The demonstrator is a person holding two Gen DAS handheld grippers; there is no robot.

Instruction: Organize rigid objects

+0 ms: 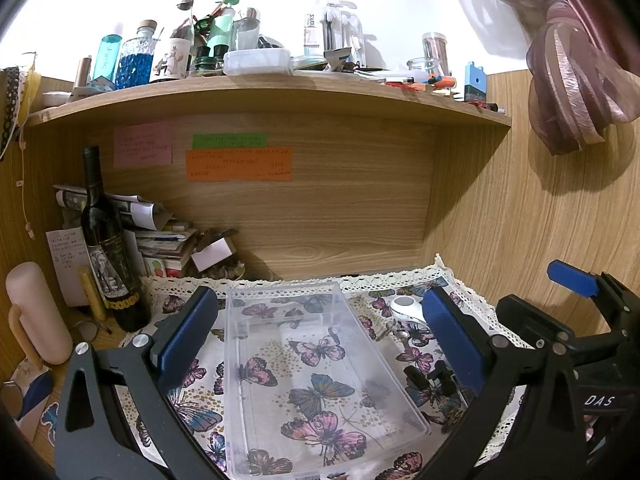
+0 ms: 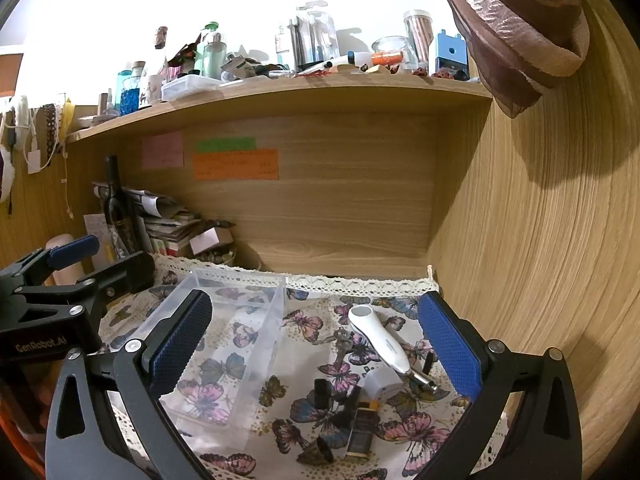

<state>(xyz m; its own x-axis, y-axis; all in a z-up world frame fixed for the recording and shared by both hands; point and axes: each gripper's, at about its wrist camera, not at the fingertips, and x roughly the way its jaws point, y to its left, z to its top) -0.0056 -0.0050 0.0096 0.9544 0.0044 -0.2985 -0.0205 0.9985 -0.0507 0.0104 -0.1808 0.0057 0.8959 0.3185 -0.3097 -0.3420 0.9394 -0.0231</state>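
— On the butterfly cloth [image 1: 320, 396], what sits at the centre?

— A clear plastic bin [image 1: 312, 376], empty, lying flat on the cloth with its long side running away from the left wrist camera. To its right lie the small things: a white handheld device [image 2: 380, 340] with a round head and a metal tip, a white cap [image 2: 384, 384] just beside that tip, a dark rectangular bottle [image 2: 362, 428] lying flat, and a small black block [image 2: 322, 394] near it.

— And the grippers?

— The left gripper [image 1: 320, 340] hovers over the bin, its blue pads spread wide to either side of it, holding nothing. The right gripper [image 2: 316, 344] hangs over the loose pieces, jaws wide apart too, empty (the white device lies between its fingers, untouched).

— Further out?

— A dark wine bottle [image 1: 108, 248] stands upright at the left beside stacked papers [image 1: 160, 232], with a pale pink flask [image 1: 36, 312] nearer. Coloured notes [image 1: 238, 164] are stuck on the wooden back panel, under a cluttered shelf [image 1: 260, 96].
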